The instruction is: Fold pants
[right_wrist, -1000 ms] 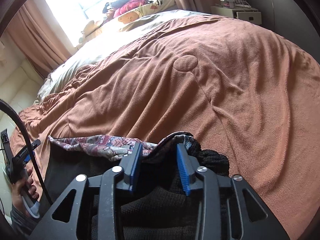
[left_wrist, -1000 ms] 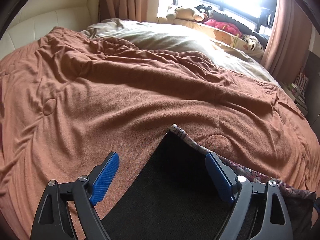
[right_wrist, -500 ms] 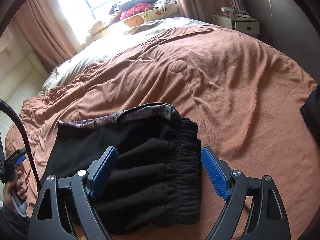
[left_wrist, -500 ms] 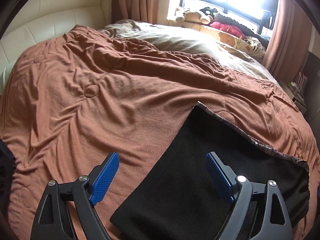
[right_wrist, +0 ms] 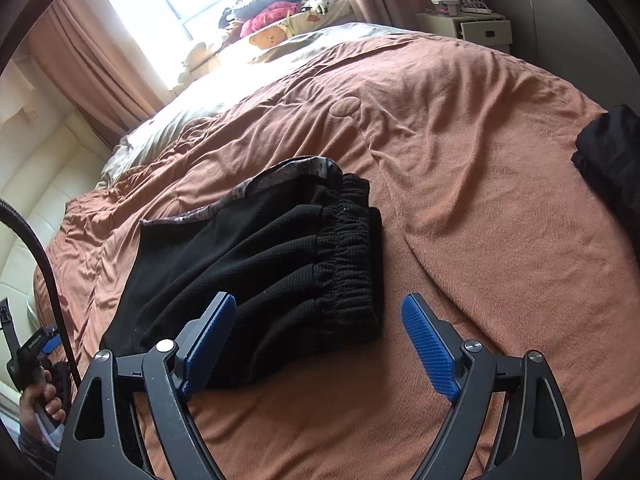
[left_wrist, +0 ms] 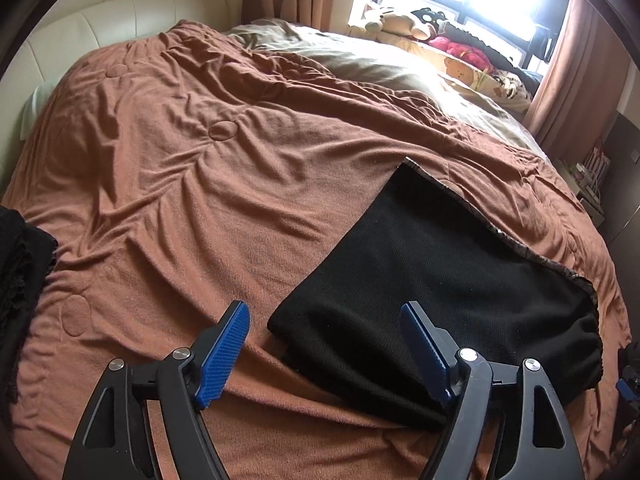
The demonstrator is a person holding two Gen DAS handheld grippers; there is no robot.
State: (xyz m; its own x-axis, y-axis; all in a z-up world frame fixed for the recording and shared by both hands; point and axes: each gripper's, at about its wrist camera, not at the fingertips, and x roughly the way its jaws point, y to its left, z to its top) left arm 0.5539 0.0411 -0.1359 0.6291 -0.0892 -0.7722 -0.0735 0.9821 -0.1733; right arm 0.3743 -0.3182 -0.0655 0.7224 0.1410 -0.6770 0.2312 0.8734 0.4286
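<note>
The black knit pants (left_wrist: 432,272) lie folded flat on the brown bedspread (left_wrist: 192,168), with a patterned lining showing along the far edge. In the right wrist view the pants (right_wrist: 272,256) show their gathered elastic waistband on the right end. My left gripper (left_wrist: 324,320) is open and empty, just above the near left corner of the pants. My right gripper (right_wrist: 320,312) is open and empty, near the waistband corner, not touching it.
A dark garment pile (left_wrist: 20,264) lies at the bed's left edge, another dark garment (right_wrist: 612,152) at the right edge. Stuffed toys (left_wrist: 404,24) and pillows lie by the window. A white nightstand (right_wrist: 472,28) stands beyond the bed. A cream headboard (left_wrist: 120,24) is at the left.
The right gripper opened and let go of the waistband. Both grippers pulled back from the pants, which now lie flat and folded on the bed.
</note>
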